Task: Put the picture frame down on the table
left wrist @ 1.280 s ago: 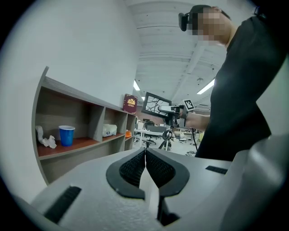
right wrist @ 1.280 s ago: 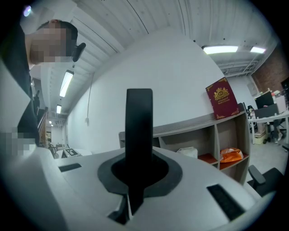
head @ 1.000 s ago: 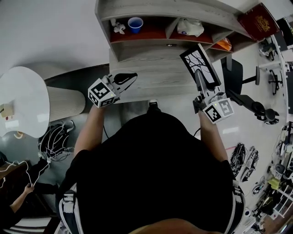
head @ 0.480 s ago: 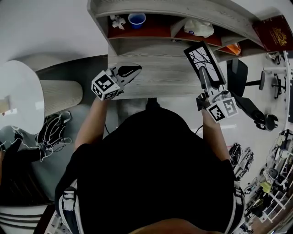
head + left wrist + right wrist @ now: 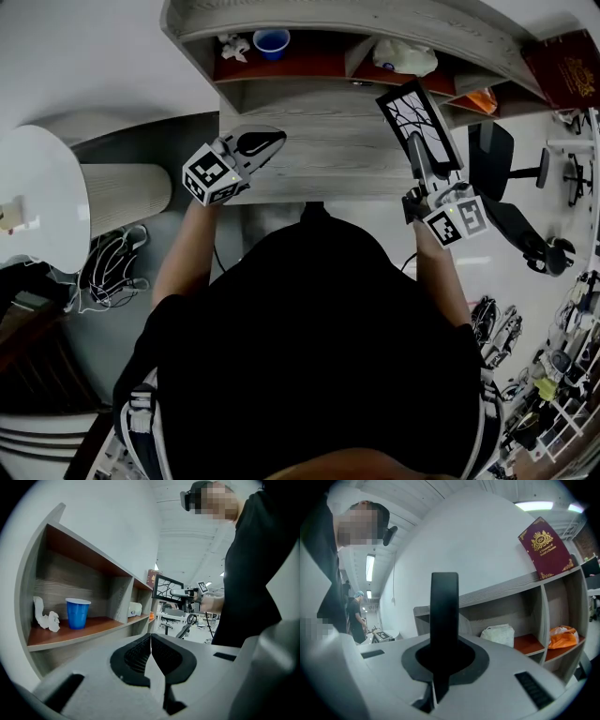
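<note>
Grip sits edge-on: my right gripper (image 5: 444, 660) clamps the picture frame (image 5: 419, 125) by one rim; stiff, light, likely glass-faced, I judge; left gripper (image 5: 151, 651) pinched together on nothing.

One picture frame (image 5: 419, 125), one blue cup (image 5: 272, 42), one book (image 5: 562, 67), perhaps one figurine (image 5: 231, 46).
</note>
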Demonstrator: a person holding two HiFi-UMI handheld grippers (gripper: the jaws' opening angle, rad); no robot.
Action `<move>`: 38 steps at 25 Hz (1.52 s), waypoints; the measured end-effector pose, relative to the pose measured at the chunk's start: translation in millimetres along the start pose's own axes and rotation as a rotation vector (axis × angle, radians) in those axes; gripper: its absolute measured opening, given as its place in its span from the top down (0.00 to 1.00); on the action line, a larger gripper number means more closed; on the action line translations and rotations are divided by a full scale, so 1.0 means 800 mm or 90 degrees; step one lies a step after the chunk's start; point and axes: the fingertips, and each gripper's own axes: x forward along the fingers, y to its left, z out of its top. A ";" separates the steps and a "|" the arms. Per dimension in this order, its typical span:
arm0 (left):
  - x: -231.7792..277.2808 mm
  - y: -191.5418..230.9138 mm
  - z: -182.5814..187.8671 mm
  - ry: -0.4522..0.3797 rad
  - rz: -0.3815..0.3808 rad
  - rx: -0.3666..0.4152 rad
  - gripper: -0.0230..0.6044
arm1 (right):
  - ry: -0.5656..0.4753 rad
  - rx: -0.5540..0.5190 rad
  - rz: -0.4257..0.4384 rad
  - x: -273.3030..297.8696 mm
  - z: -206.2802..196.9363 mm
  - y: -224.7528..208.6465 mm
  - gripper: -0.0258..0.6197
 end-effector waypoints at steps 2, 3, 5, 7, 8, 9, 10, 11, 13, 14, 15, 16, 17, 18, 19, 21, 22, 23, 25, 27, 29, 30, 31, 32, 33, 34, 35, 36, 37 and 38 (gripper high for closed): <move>0.003 0.002 0.001 0.002 0.005 -0.006 0.93 | 0.008 0.004 0.008 0.004 -0.002 -0.003 0.93; 0.004 0.003 0.002 0.003 0.007 -0.009 0.93 | 0.014 0.003 0.009 0.006 -0.003 -0.005 0.93; 0.007 0.004 0.002 0.004 0.009 -0.011 0.93 | 0.022 -0.007 0.008 0.010 -0.004 -0.007 0.93; 0.008 0.005 0.001 0.007 0.011 -0.009 0.93 | 0.019 -0.007 0.009 0.013 -0.004 -0.009 0.93; 0.008 0.005 0.000 0.009 0.012 -0.008 0.93 | 0.017 -0.005 0.011 0.014 -0.004 -0.010 0.93; 0.008 0.006 -0.001 0.010 0.014 -0.009 0.93 | 0.015 -0.003 0.011 0.014 -0.005 -0.011 0.93; 0.008 0.007 -0.002 0.011 0.015 -0.011 0.93 | 0.014 -0.002 0.012 0.014 -0.005 -0.013 0.94; 0.008 0.008 -0.003 0.011 0.017 -0.014 0.93 | 0.013 -0.001 0.013 0.014 -0.006 -0.014 0.94; 0.010 0.009 -0.004 0.014 0.018 -0.018 0.93 | 0.012 0.001 0.015 0.015 -0.006 -0.018 0.93; 0.011 0.010 -0.005 0.017 0.017 -0.019 0.93 | 0.012 0.002 0.017 0.016 -0.006 -0.019 0.93; 0.013 0.010 -0.005 0.020 0.015 -0.020 0.93 | 0.012 0.003 0.019 0.016 -0.006 -0.021 0.94; 0.016 0.009 -0.006 0.025 0.010 -0.021 0.93 | 0.012 0.005 0.021 0.017 -0.006 -0.023 0.93; 0.020 0.009 -0.007 0.031 0.005 -0.022 0.93 | 0.012 0.007 0.024 0.019 -0.006 -0.025 0.94; 0.024 0.008 -0.007 0.036 -0.001 -0.024 0.93 | 0.013 0.011 0.028 0.020 -0.006 -0.027 0.93; 0.027 0.008 -0.008 0.041 -0.005 -0.025 0.93 | 0.013 0.016 0.032 0.022 -0.007 -0.029 0.93; 0.033 0.007 -0.009 0.046 -0.009 -0.027 0.93 | 0.017 0.023 0.038 0.024 -0.009 -0.032 0.94; 0.035 0.006 -0.009 0.047 -0.010 -0.026 0.93 | 0.020 0.025 0.041 0.025 -0.011 -0.034 0.93; 0.037 0.006 -0.008 0.049 -0.011 -0.024 0.93 | 0.023 0.027 0.044 0.026 -0.012 -0.034 0.93; 0.040 0.005 -0.006 0.051 -0.011 -0.022 0.93 | 0.026 0.030 0.048 0.027 -0.014 -0.037 0.93; 0.045 0.006 -0.004 0.053 -0.007 -0.026 0.93 | 0.027 0.033 0.053 0.028 -0.016 -0.042 0.93; 0.050 0.007 -0.002 0.055 -0.003 -0.026 0.93 | 0.028 0.037 0.058 0.030 -0.018 -0.047 0.93; 0.052 0.007 -0.002 0.056 -0.001 -0.025 0.93 | 0.029 0.039 0.061 0.031 -0.020 -0.049 0.93; 0.054 0.008 -0.001 0.057 0.001 -0.024 0.93 | 0.031 0.041 0.065 0.032 -0.021 -0.051 0.94; 0.055 0.008 -0.002 0.058 0.002 -0.023 0.93 | 0.033 0.043 0.069 0.033 -0.022 -0.052 0.93; 0.056 0.009 -0.002 0.060 0.005 -0.023 0.93 | 0.035 0.045 0.073 0.035 -0.024 -0.053 0.93; 0.057 0.009 -0.002 0.062 0.007 -0.025 0.93 | 0.038 0.046 0.078 0.036 -0.025 -0.053 0.93; 0.057 0.009 -0.002 0.064 0.010 -0.028 0.93 | 0.041 0.048 0.084 0.039 -0.027 -0.053 0.93; 0.057 0.009 -0.003 0.066 0.012 -0.029 0.93 | 0.044 0.049 0.091 0.042 -0.029 -0.052 0.93; 0.056 0.010 -0.004 0.069 0.015 -0.029 0.93 | 0.047 0.050 0.098 0.046 -0.032 -0.050 0.93; 0.055 0.011 -0.005 0.072 0.019 -0.025 0.93 | 0.050 0.052 0.104 0.051 -0.036 -0.049 0.93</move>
